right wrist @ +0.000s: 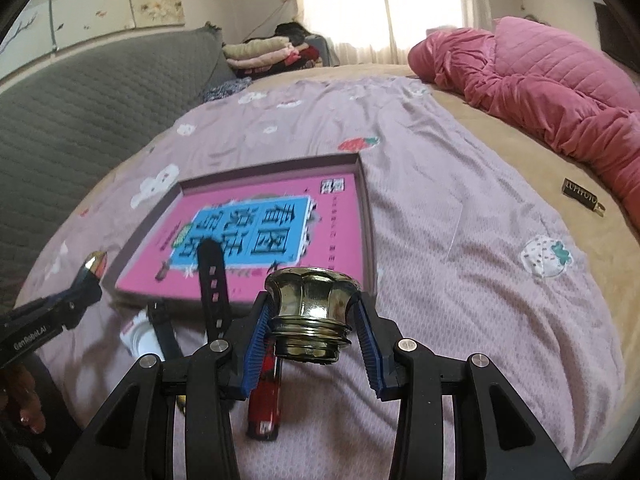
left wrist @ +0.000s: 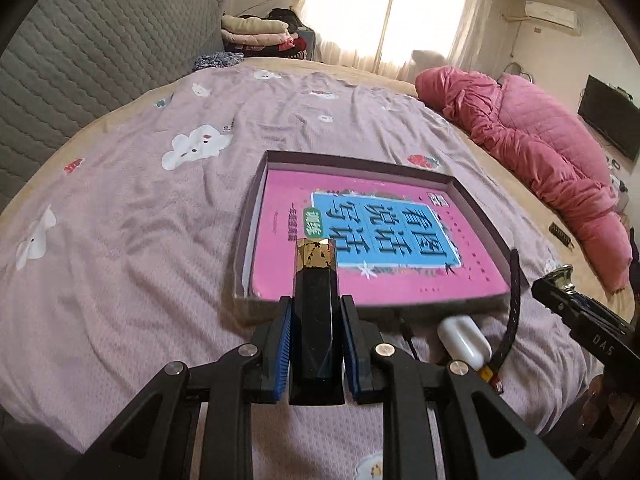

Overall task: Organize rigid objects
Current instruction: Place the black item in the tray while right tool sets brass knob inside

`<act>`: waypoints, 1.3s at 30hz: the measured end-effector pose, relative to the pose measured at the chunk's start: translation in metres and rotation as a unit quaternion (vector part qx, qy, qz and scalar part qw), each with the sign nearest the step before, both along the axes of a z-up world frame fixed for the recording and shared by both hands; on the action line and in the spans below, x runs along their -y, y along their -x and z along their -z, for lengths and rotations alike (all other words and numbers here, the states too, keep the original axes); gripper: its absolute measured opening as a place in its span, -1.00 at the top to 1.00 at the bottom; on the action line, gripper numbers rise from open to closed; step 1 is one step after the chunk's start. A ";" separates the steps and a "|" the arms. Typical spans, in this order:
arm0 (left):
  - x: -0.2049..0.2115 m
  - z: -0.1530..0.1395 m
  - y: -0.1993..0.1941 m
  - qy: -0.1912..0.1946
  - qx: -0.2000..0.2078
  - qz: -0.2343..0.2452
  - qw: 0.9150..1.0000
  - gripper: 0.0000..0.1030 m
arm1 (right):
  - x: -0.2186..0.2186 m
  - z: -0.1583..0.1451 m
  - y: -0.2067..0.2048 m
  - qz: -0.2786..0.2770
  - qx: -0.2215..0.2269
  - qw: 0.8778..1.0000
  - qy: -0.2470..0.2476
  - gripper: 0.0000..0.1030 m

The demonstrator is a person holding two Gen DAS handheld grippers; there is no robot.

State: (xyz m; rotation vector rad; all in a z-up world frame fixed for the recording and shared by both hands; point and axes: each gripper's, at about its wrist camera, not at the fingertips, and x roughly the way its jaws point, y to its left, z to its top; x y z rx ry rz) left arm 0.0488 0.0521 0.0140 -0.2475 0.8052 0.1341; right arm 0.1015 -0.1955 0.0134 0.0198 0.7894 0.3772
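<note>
In the shallow box (left wrist: 256,216), a pink book (left wrist: 360,272).

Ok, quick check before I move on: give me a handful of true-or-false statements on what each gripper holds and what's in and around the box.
1. The left gripper is shut on a black tube with a gold-flecked cap. True.
2. The right gripper is open and holds nothing. False: it is shut on a brass-coloured metal cap.
3. The shallow box holds a pink book. True.
4. The red lighter lies inside the box. False: it lies on the purple bedspread, below the right gripper.
5. The white case lies outside the box, by its near edge. True.
</note>
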 end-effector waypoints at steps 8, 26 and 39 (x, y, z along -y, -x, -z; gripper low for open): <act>-0.011 0.008 -0.028 0.007 -0.009 -0.001 1.000 0.56 | -0.011 -0.005 -0.023 -0.006 0.017 1.000 0.010 0.17; -0.010 0.030 -0.064 0.013 -0.049 0.019 0.999 0.56 | -0.031 0.026 -0.057 -0.021 -0.031 0.998 0.046 0.17; -0.016 0.043 -0.071 0.009 -0.068 0.004 0.998 0.56 | -0.040 0.043 -0.065 -0.022 -0.046 0.995 0.086 0.17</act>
